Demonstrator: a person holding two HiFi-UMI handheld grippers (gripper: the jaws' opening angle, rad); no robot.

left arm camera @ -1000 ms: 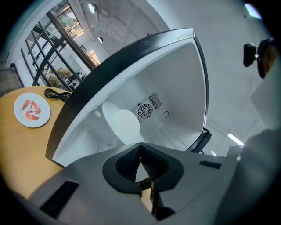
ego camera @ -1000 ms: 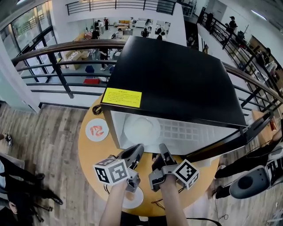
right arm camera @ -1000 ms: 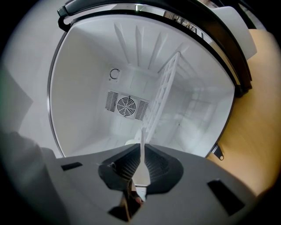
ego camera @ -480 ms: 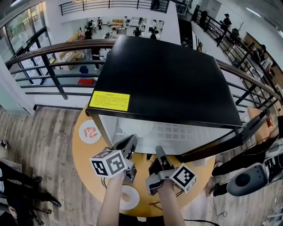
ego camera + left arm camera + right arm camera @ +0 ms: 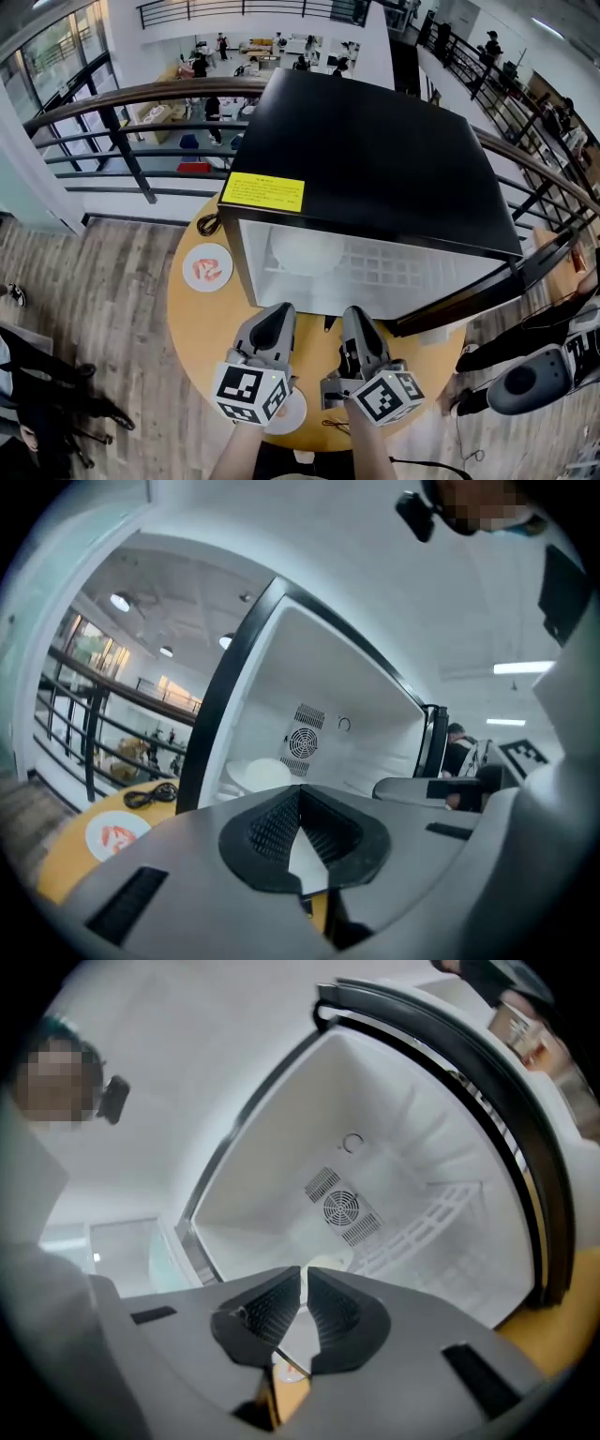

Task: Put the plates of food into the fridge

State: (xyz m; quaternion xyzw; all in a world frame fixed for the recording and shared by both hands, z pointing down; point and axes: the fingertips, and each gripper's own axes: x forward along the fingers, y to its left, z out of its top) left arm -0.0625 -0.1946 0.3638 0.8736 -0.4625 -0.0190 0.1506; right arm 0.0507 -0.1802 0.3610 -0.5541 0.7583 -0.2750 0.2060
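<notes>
okay, left hand-held gripper (image 5: pixel 275 319) and right hand-held gripper (image 5: pixel 355 321) pressed together, carrying nothing, facing the open fridge (image 5: pixel 375 159); one white plate (image 5: pixel 302 251) sits inside, the plate of food (image 5: pixel 207 267) waits on the table (image 5: pixel 202 328) beside it.

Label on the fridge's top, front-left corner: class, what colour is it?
The label is yellow, seen best in the head view.

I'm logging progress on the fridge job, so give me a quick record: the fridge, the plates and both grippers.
fridge: black, on round table; door open to the right
inside fridge: one white plate, at left
on table: plate with red food left of fridge; second plate at near edge, partly hidden
left gripper: shut, empty, facing the opening
right gripper: shut, empty, alongside
</notes>
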